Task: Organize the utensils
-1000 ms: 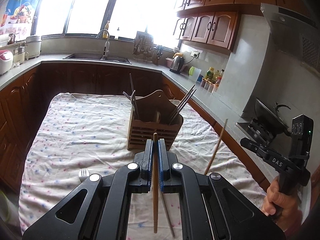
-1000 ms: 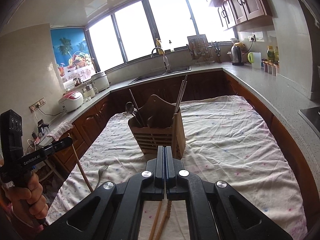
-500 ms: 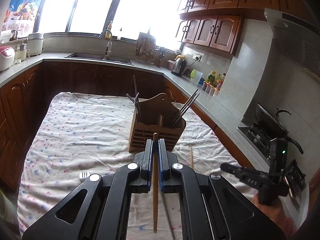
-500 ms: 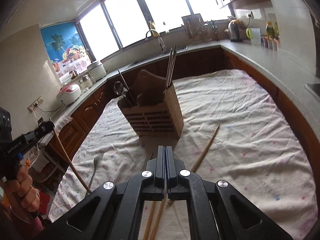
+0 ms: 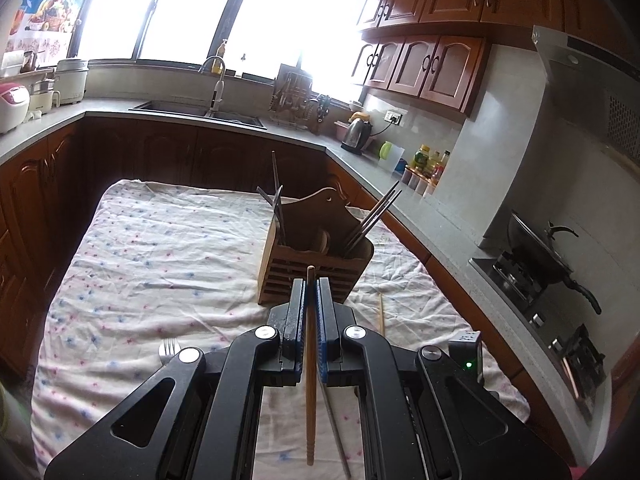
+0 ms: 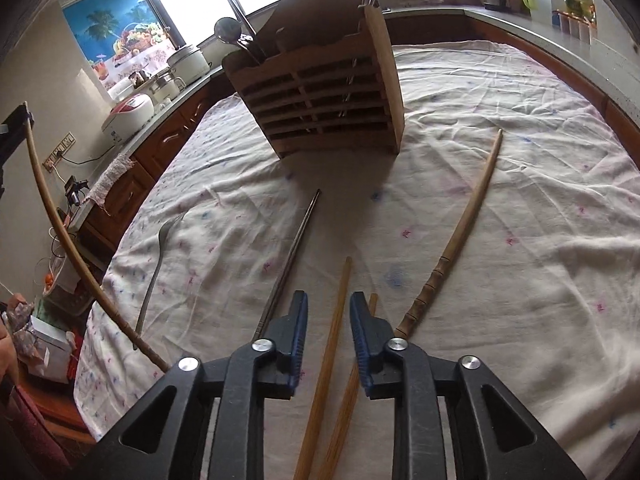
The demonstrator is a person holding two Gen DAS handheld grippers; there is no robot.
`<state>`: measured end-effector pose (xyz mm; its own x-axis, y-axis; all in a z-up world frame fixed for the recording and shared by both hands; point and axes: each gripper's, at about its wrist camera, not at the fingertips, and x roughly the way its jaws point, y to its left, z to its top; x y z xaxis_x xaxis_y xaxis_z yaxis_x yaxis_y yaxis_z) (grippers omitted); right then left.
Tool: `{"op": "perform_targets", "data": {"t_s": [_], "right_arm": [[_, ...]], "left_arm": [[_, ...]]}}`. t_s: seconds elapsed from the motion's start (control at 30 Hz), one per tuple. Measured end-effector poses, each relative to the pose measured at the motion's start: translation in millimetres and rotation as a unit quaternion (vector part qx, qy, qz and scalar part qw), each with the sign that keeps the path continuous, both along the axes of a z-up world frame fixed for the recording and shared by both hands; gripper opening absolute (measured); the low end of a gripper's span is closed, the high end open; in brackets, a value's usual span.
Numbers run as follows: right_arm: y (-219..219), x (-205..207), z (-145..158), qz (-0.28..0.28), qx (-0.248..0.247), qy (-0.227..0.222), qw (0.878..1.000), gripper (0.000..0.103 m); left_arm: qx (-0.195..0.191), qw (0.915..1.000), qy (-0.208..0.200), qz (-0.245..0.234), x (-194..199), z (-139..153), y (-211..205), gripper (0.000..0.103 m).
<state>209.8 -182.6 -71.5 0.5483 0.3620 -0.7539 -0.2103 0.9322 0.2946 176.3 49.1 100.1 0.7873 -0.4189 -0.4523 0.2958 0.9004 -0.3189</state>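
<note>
A wooden chopstick (image 6: 326, 364) lies on the tablecloth (image 6: 520, 208), long axis running away toward the utensil holder (image 6: 320, 92) — directly between the right gripper (image 6: 329, 312), whose jaws have just been opening. The left gripper (image 5: 310, 300) clamps another chopstick (image 5: 310, 380).

- A slatted wooden utensil holder (image 6: 320, 96) stands on a speckled white cloth (image 6: 520, 200).
- Before it lie a thin metal chopstick (image 6: 294, 248), two plain wooden chopsticks (image 6: 332, 340) and, rightmost, a ridged bamboo chopstick (image 6: 460, 240).
- A metal fork (image 6: 154, 276) lies left.
</note>
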Motion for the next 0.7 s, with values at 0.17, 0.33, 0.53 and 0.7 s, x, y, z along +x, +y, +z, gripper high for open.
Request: {"op": "perform_targets", "data": {"t_s": [0.17, 0.33, 0.53, 0.7], "right_arm": [[12.5, 14.1, -14.0, 0.009, -0.022, 0.013, 1.000, 0.029], [24.9, 14.7, -13.5, 0.007, -0.092, -0.011, 0.996, 0.007], [10.4, 2.8, 3.6, 0.005, -0.041, -0.019, 0.999, 0.006], [-5.1, -11.9, 45.9, -0.002, 0.008, -0.063, 0.998, 0.005]], "left_arm": [[-0.002, 1.0000, 0.001, 0.001, -0.1, -1.0, 1.9, 0.004], [-0.003, 1.0000, 0.002, 0.003, -0.2, -1.5, 3.4, 0.004], [-0.003, 1.0000, -0.003, 0.004, -2.3, 1.0, 4.4, 0.004], [-0.001, 0.9999, -0.013, 0.005, -9.0, 8.2, 2.5, 0.004]]}}
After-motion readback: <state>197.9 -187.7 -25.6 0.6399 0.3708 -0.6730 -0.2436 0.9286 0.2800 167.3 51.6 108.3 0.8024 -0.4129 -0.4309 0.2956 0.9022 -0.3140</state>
